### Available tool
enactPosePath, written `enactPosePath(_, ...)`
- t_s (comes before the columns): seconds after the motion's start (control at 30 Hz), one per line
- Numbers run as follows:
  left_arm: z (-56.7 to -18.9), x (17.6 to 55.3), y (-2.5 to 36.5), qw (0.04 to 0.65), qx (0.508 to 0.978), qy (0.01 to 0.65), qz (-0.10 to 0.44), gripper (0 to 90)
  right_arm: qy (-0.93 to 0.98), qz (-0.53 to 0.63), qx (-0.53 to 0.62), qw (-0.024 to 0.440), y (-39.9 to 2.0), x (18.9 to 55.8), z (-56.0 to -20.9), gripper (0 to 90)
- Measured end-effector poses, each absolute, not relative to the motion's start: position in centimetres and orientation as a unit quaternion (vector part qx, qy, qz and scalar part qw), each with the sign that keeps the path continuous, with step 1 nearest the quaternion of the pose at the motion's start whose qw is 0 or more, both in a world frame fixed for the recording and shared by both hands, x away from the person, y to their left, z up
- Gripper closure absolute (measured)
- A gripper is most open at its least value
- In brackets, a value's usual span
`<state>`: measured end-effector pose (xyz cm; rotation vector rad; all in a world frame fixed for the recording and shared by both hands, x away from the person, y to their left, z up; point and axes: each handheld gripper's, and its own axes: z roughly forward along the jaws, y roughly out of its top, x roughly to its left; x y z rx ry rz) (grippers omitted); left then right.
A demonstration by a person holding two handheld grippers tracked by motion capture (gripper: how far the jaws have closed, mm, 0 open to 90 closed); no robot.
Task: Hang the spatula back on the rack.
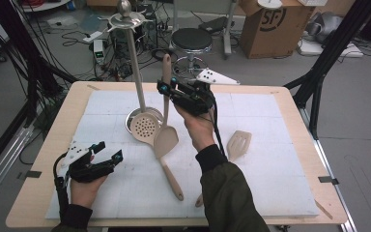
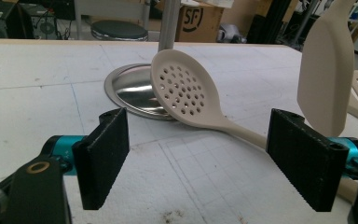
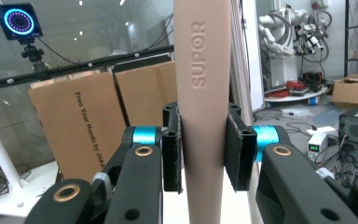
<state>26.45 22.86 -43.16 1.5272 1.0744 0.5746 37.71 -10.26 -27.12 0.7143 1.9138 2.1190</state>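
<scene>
While my right tool (image 1: 165,89) is clamped on the handle of the spatula (image 1: 166,137), it hangs upright with the blade down just above the worktop (image 1: 270,193), right beside the rack (image 1: 134,63) on its left, so the hooks up top are the place to aim for. My left tool (image 1: 107,153) sits apart and empty, farther off. Count: one rack, three utensils, namely this spatula, a skimmer (image 1: 145,129) leaning on the rack's base and a slotted turner (image 1: 239,144).

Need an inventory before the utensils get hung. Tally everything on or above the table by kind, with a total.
Solid spatula, held upright by the right gripper: 1
Perforated skimmer: 1
Slotted spatula: 1
Steel hanging stand: 1
Grippers, with the left gripper open: 2
Total: 6
</scene>
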Motion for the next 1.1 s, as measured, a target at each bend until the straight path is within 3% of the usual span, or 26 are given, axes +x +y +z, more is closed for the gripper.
enactPosePath(0.4, -43.2, 26.5, 22.3, 0.561, 0.654, 0.447, 0.238, 22.0, 0.621, 0.739, 0.237, 0.108, -8.8, 38.5, -25.7, 71.6)
enactPosePath(1.1, -43.4, 26.5, 21.8, 0.559, 0.660, 0.443, 0.236, 22.0, 0.609, 0.752, 0.235, 0.086, -6.3, 39.9, -24.9, 71.6)
